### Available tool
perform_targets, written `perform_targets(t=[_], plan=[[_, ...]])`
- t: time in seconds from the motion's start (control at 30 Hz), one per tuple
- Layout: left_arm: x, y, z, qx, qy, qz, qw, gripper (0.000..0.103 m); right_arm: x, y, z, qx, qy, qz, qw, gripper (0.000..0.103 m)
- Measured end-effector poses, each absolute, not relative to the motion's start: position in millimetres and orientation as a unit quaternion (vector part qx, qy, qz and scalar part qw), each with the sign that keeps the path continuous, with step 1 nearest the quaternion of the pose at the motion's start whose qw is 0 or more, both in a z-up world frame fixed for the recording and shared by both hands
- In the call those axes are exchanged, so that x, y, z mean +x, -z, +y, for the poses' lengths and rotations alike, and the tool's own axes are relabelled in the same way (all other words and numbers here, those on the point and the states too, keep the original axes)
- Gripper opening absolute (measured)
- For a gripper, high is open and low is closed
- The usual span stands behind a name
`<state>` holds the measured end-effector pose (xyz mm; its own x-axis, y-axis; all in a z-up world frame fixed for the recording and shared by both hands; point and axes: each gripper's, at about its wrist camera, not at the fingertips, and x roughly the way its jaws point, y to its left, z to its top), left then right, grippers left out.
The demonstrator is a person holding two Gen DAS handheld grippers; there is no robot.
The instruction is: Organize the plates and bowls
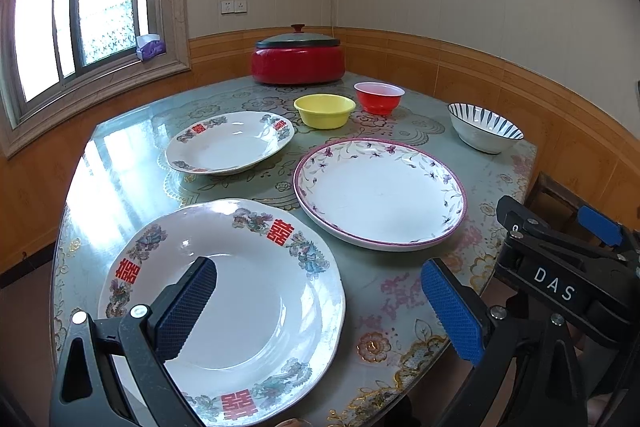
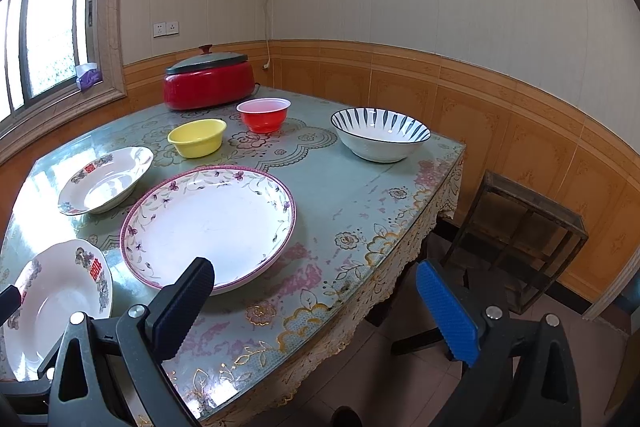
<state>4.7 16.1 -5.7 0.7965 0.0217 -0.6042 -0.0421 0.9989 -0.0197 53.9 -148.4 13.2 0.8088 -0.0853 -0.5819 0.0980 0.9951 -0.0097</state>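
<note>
A large white plate with red characters lies at the table's near left, also in the right wrist view. A smaller matching plate lies behind it. A purple-rimmed floral plate lies in the middle. A yellow bowl, a red bowl and a blue-striped white bowl stand further back. My left gripper is open above the near plate's right side. My right gripper is open, empty, above the table's front right edge, and shows in the left wrist view.
A red electric pot with a grey lid stands at the table's far side. A wooden stool stands on the floor right of the table. The flowered tablecloth lies under glass. A window is on the left.
</note>
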Motion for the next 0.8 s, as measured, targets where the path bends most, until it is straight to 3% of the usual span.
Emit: perform_targets(t=[0.8], plan=[[5.2,5.3,18.8,-0.019,-0.018,0.320,0.947,0.103,57.4,-14.1,-145.0,0.007,0.046,0.306,0.951,0.103]])
